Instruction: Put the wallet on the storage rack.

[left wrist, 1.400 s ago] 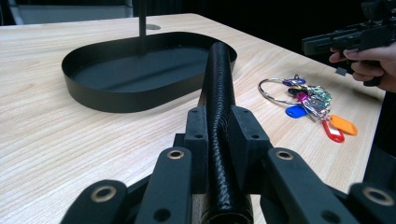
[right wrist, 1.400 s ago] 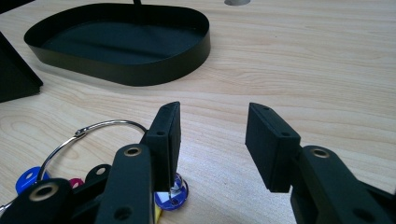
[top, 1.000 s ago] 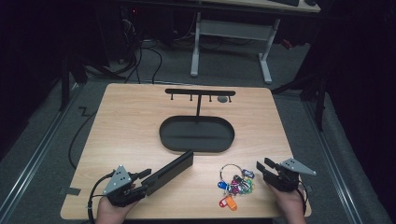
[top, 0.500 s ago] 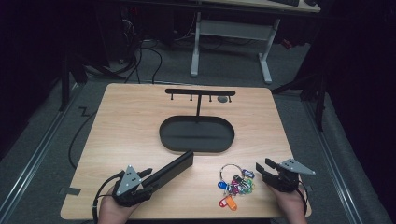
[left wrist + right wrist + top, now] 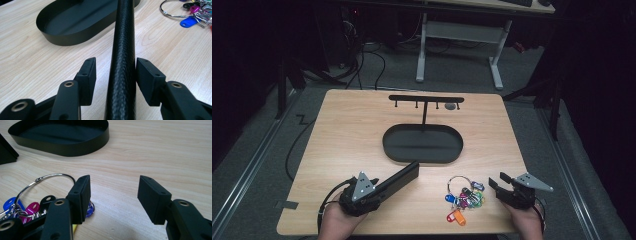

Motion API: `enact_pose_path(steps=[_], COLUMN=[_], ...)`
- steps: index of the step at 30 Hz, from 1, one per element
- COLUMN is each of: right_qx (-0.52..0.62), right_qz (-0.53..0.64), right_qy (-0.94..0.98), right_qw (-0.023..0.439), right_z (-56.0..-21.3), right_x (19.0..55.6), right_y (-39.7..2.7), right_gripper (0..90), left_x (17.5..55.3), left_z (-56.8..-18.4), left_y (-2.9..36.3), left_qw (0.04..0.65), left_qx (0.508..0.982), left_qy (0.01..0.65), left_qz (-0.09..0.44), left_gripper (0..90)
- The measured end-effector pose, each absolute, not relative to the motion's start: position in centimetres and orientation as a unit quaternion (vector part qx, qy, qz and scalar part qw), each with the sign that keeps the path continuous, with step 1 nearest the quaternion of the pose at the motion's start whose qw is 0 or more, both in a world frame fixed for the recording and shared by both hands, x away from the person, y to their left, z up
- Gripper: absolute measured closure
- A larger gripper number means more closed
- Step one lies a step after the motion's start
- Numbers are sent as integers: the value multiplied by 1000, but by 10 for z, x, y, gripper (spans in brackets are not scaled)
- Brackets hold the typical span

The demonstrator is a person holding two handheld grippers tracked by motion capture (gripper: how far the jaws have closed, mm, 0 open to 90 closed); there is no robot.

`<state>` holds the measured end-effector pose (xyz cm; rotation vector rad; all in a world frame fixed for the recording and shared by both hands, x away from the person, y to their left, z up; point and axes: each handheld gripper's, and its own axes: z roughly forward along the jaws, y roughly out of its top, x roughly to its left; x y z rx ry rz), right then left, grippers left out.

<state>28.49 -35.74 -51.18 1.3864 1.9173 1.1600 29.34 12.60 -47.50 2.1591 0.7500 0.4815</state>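
Left gripper view shows my left gripper (image 5: 113, 75) released around the black case (image 5: 122, 50) lying on the desk (image 5: 37, 62), jaws just widened, so closing off-centre could skid it into the keys (image 5: 190, 12).

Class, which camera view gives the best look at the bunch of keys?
The high view: the whole bunch of keys shows, ring and coloured tags together. The right gripper view has part of the ring and a few tags; the left gripper view catches a corner.

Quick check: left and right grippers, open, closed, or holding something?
Left gripper: open, just opening; black case lies between the fingers.
Right gripper: open, just opening; holds nothing.
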Motion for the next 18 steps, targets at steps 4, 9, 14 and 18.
enact_pose_path(steps=[4, 9, 14, 18], right_qx=[516, 515, 503, 493], right_qz=[429, 441, 449, 454], right_qy=[699, 695, 700, 702], right_qw=[248, 239, 236, 241], right_z=[-513, -513, -511, -507], right_x=[283, 285, 283, 281], right_y=[-362, -365, -362, -358], right_gripper=[445, 445, 445, 449], left_x=[296, 299, 300, 300], left_z=[-473, -471, -465, -461], left_y=[118, 112, 113, 113], left_qw=[372, 350, 324, 308], left_qx=[860, 867, 879, 888], left_qy=[295, 301, 292, 284], left_qz=[185, 188, 192, 191], left_gripper=[524, 515, 505, 514])
